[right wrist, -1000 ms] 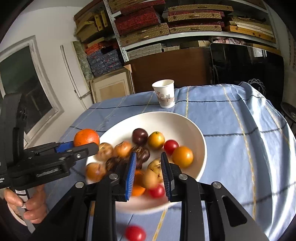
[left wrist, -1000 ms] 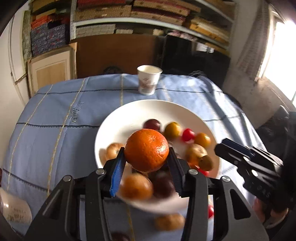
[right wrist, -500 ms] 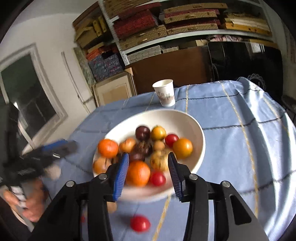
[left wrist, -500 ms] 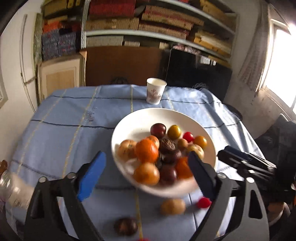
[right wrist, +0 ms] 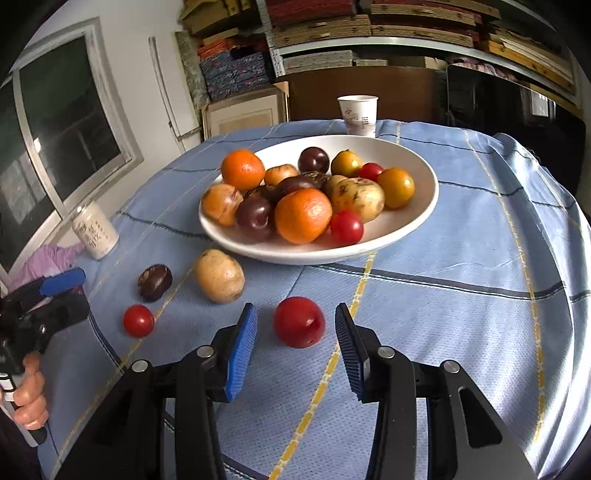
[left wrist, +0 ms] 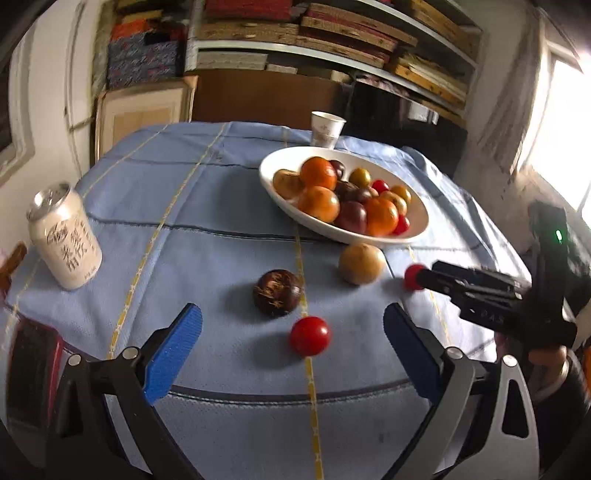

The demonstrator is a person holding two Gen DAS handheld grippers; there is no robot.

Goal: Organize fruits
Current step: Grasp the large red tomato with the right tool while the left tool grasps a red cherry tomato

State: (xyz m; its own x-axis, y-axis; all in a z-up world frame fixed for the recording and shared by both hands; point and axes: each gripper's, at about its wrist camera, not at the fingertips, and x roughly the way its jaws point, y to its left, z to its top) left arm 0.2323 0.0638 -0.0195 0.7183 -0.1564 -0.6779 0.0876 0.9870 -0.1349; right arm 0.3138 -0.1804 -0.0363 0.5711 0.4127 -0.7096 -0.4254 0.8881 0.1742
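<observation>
Blue checked tablecloth [right wrist: 461, 258], white bowl [right wrist: 413, 218], stacked shelves [right wrist: 369, 26]

The right gripper [left wrist: 424, 275] half hides a small red fruit [left wrist: 413, 277]; the print on the can [left wrist: 66, 236] is unreadable, and a dark red object [left wrist: 31, 373] is cut off at the left edge.

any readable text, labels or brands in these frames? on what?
Can: large dark Chinese characters down its side, too distorted to transcribe.
Paper cup: small dark print, too small to read.
Right gripper: faint embossed letters on its body, blurred.
Nothing else carries text.
</observation>
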